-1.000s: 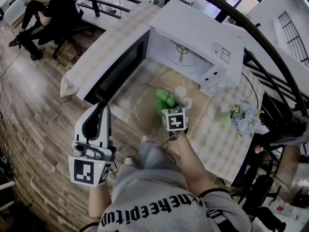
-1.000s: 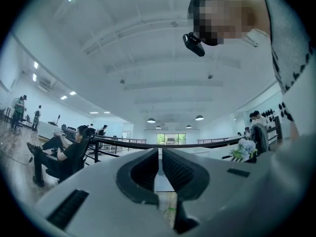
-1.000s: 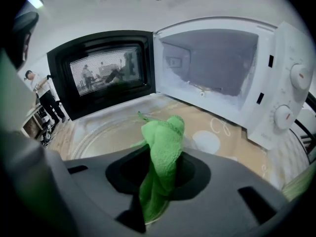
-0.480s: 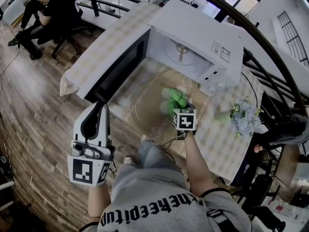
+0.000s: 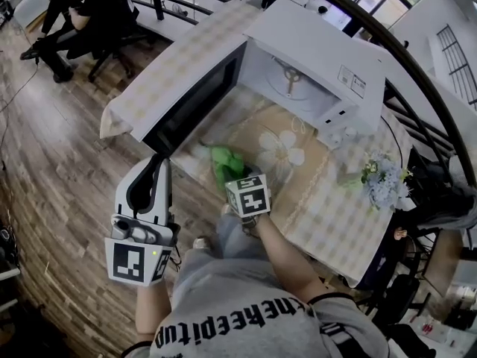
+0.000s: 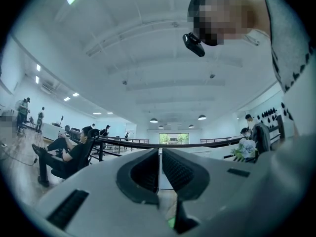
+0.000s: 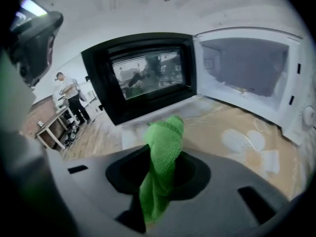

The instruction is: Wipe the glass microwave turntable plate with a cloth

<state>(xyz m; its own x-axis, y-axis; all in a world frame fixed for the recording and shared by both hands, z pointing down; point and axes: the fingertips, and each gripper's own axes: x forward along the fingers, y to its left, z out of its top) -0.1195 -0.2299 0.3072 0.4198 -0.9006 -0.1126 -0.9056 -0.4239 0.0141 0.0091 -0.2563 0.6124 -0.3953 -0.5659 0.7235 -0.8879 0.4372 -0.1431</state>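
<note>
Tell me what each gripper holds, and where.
Right gripper: cloth, pinched by its bunched lower part, upper end poking out. Left gripper: shut, nothing held.

Place: open-plan office hall | a person (image 5: 88, 6) is sitting in an office chair (image 5: 113, 49) | pendant lamps (image 6: 202, 117) are glowing overhead

Open microwave door (image 5: 190, 101) walls left; flowers (image 5: 382, 182) crowd table's (image 5: 328, 215) right; right gripper (image 5: 229, 176) in free lane between.

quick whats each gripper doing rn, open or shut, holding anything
Left gripper: shut, with nothing between its jaws.
Right gripper: shut on the green cloth.
</note>
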